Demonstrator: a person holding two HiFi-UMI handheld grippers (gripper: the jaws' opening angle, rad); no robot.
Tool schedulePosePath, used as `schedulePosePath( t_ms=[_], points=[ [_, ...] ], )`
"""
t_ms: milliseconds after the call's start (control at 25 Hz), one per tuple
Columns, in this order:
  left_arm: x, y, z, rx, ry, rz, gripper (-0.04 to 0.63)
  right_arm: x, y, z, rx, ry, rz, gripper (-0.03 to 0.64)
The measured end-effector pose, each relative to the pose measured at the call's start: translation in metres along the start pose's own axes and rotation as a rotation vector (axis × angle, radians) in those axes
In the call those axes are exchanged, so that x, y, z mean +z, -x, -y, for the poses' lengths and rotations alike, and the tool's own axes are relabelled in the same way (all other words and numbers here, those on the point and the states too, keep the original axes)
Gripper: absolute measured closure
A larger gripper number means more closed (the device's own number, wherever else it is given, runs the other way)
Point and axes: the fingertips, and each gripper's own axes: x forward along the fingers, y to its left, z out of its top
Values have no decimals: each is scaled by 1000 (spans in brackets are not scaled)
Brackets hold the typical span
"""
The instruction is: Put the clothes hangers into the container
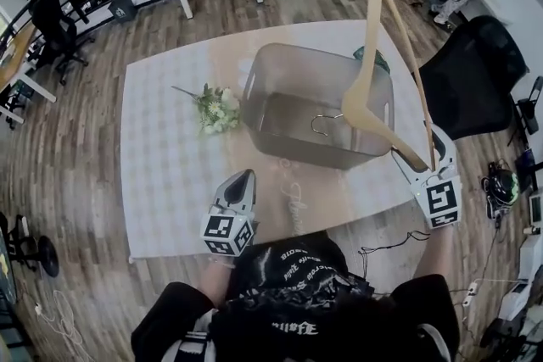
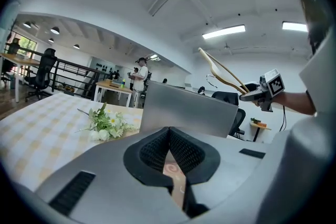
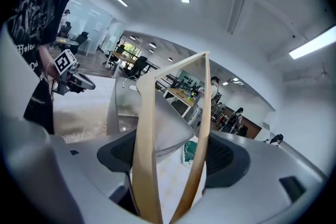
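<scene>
Carrying a wooden hanger point(image 1: 363, 102) clamped in the right gripper point(image 1: 416, 158), the person holds it over the container point(image 1: 288, 144); next, I'd say, lower and release. The left gripper point(image 1: 243, 180) sits closed, empty.

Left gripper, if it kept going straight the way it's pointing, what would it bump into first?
Probably the near wall of the grey container, which sits right ahead of the left gripper. How far off it is is hard to judge.
</scene>
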Motion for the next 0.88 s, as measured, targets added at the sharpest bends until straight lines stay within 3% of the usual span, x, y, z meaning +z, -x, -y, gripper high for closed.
schedulePosePath(
  t_ms=[520, 880],
  points=[
    [7, -13, -7, 103, -9, 21, 575, -15, -49, 29, 179, 304, -151, 238],
    [9, -21, -1, 116, -22, 21, 575, -18, -72, 36, 286, 437, -204, 238]
  ],
)
